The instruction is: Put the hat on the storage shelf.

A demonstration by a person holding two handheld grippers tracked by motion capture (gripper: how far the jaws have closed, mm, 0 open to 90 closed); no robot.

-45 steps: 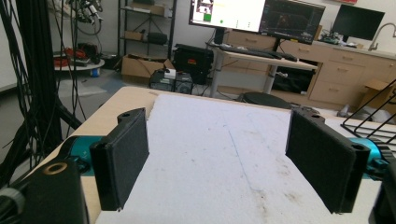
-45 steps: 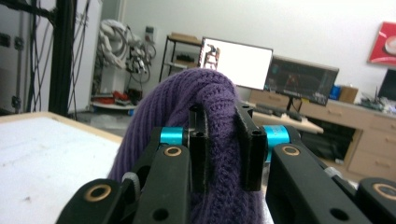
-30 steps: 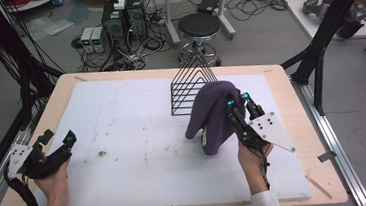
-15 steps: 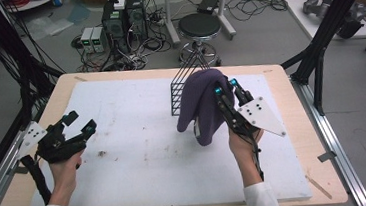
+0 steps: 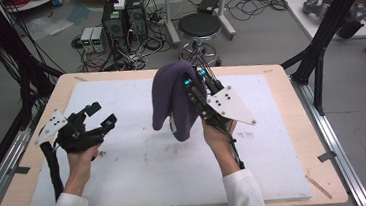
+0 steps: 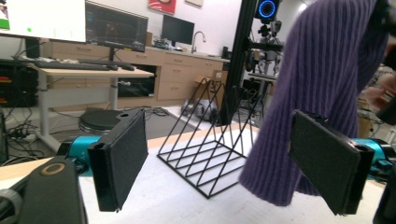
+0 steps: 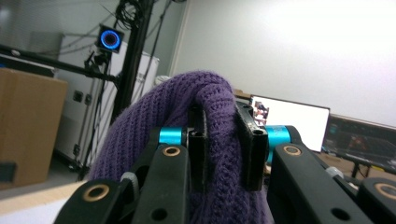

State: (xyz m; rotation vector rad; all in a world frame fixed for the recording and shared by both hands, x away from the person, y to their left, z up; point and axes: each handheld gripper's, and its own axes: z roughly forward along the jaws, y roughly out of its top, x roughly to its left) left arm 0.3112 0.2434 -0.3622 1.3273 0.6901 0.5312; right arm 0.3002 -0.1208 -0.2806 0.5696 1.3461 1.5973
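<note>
Soft, light purple knit hat [image 5: 173, 101] droops limp below the right gripper [image 5: 195, 80] pinching its fold, while the left gripper [image 5: 98, 115] gapes wide and empty beside it.

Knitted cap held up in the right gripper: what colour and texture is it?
Purple knitted cap, ribbed knit; the ribbing shows best in the left gripper view.

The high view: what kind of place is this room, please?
Probably a robotics or recording lab: computer towers and tangled cables lie on the floor, and a black camera frame surrounds the wooden table.
</note>
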